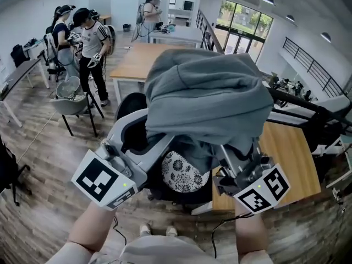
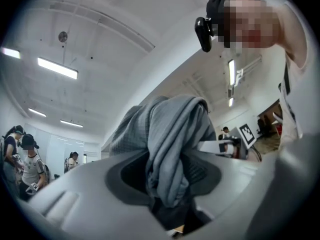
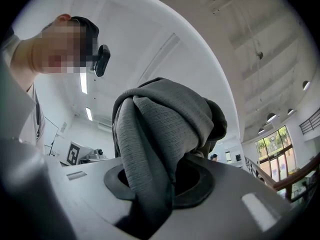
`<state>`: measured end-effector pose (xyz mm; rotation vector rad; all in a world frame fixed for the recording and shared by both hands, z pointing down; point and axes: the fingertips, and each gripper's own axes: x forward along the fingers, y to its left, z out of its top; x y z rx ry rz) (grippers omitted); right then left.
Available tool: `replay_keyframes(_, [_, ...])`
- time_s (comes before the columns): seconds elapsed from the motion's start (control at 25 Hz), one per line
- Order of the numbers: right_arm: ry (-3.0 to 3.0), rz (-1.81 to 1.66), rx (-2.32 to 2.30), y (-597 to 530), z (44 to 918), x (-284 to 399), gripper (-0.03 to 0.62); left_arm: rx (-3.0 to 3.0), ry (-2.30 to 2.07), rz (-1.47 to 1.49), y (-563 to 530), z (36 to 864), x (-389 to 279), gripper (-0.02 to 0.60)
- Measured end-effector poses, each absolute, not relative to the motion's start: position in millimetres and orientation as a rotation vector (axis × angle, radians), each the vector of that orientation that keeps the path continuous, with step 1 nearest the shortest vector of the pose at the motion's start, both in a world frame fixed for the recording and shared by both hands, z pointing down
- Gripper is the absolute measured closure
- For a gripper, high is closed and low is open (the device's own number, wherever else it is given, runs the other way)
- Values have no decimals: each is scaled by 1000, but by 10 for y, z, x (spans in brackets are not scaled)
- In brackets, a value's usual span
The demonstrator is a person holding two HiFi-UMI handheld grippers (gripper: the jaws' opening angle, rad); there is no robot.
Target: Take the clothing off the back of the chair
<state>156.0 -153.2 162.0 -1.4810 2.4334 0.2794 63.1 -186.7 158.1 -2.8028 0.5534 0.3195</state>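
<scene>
Your left gripper (image 2: 165,186) has its jaws closed on a thick fold of the grey clothing (image 2: 172,134), the cloth bunched into the dark pads and rising out of them in a ridge. Your right gripper (image 3: 152,184) does the same on its side: its jaws pinch a rolled fold of the same knit fabric, which humps up over the jaw opening and hangs down through it. In the head view the garment is a big rumpled mound held between the two grippers, above and in front of the chair (image 1: 131,108). Its top fills the middle of the frame and its lower edge droops toward the seat. You cannot tell from here whether that edge still touches the black chair back, which shows just left of the cloth. A black-and-white patterned cushion (image 1: 179,174) lies on the seat, right below the hanging fabric. The marker cubes sit at the near ends of the grippers, the left cube (image 1: 102,181) low at the left and the right cube (image 1: 265,190) low at the right, with your forearms under them. One wooden table (image 1: 291,153) stands just right of the chair and another (image 1: 135,59) behind it. Farther left, near a group of standing people (image 1: 91,40), what looks like a round mesh basket (image 1: 69,88) rests on a grey chair; its contents are too small to make out.
</scene>
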Motion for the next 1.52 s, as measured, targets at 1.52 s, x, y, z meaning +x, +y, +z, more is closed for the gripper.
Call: replay_keyframes(1.52, [2499, -147, -1633, -1044, 3522, 1838, 462, -2994, 526, 25, -1382, 3447, 940, 419])
